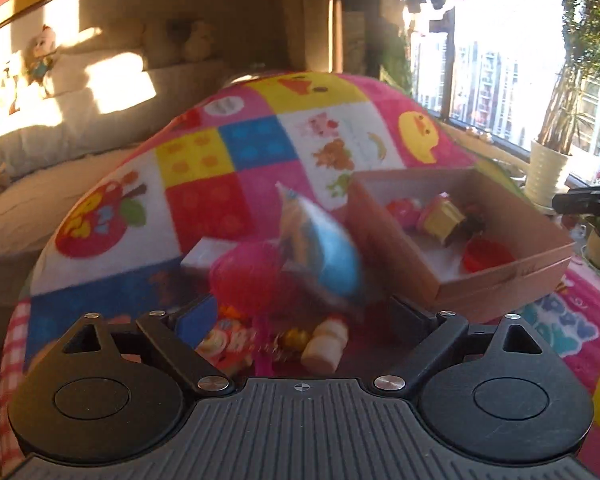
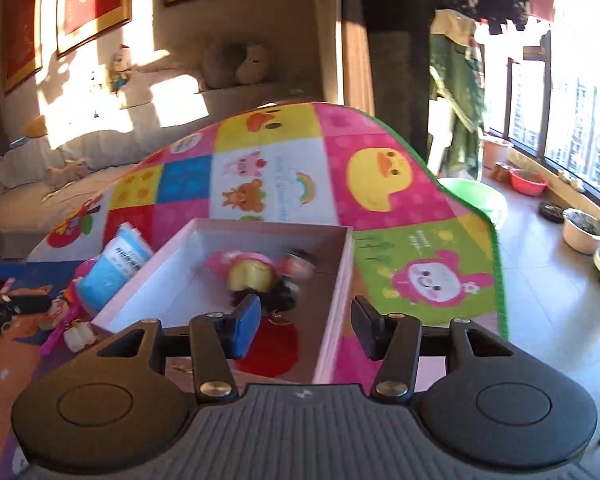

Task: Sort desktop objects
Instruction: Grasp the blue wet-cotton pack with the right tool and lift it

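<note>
A shallow pink cardboard box (image 1: 500, 276) (image 2: 342, 280) sits on the colourful play mat (image 1: 260, 148) (image 2: 380, 152). It holds a yellow-and-pink toy (image 1: 440, 216) (image 2: 252, 274), a dark toy and a red round lid (image 1: 486, 258) (image 2: 272, 346). Left of the box lie a blue packet (image 1: 332, 252) (image 2: 114, 268), a pink round toy (image 1: 252, 276) with a pink stick, and a small cream bottle (image 1: 326, 344) (image 2: 78, 336). My left gripper (image 1: 300, 312) is open, jaws either side of this pile, just above it. My right gripper (image 2: 304, 322) is open and empty over the box's near end.
A sofa with cushions (image 2: 100, 148) runs along the back left wall. To the right are windows, plant pots (image 1: 546, 172) (image 2: 584, 230) and a green basin (image 2: 474, 196) on the floor. The right gripper's black body (image 1: 588, 200) shows at the right edge of the left wrist view.
</note>
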Motion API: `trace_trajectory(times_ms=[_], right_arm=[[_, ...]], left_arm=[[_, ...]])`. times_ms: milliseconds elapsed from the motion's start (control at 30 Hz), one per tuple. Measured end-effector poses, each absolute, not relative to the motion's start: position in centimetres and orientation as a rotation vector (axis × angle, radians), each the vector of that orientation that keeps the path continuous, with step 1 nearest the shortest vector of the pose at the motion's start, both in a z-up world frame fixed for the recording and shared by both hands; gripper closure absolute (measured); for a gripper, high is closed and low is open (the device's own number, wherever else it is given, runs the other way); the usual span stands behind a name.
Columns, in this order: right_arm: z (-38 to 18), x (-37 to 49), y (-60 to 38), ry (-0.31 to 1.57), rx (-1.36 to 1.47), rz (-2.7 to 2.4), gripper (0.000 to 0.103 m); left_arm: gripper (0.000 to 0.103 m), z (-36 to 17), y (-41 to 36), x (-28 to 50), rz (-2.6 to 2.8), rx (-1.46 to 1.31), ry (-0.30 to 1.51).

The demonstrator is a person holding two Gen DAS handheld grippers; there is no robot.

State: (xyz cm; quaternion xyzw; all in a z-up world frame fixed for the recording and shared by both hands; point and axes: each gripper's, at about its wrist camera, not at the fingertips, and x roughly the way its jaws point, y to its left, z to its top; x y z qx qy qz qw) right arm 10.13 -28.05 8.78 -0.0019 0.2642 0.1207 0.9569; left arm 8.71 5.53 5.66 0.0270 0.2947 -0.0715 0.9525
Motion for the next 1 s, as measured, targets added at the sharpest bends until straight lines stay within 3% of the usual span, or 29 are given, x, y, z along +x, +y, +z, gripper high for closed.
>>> trace_trajectory(times_ms=[100,167,233,500,533,600,833,1000], right_arm=[[10.0,10.4,-24.0,0.539,-0.075,0.338,0.051],[11.2,11.6,-20.9,0.549,-0.082,0.404,0.031],[12.0,13.6,-17.8,0.577,-0.041,0.475,0.024],[8.9,24.6,-5.1,0.702,-0.108,0.442,0.024],[7.9,25.5,-4.0,0.737,-0.129,0.439,0.027],[6.0,26.4,-2.3,0.837,-0.150,0.468,0.044],[5.5,17.2,-0.8,0.980,-0.207,0.787,0.047],[6.5,10.9,-4.9,0.951,-0.243,0.822,0.047]], left_arm=[[0.007,3.9,6.5,8.1,-0.109,0.037,0.635],[0.006,3.3,6.8,7.5,-0.079,0.059,0.632],[0.006,3.0,6.8,6.9,-0.065,0.088,0.625],[0.002,1.7,7.6,4.1,-0.198,0.078,0.674],[0.002,1.6,7.8,3.8,-0.206,0.070,0.677],[0.002,1.6,8.4,3.2,-0.218,0.054,0.678],[0.000,1.6,9.2,2.1,-0.271,0.032,0.711],[0.000,1.4,8.6,0.9,-0.305,0.053,0.712]])
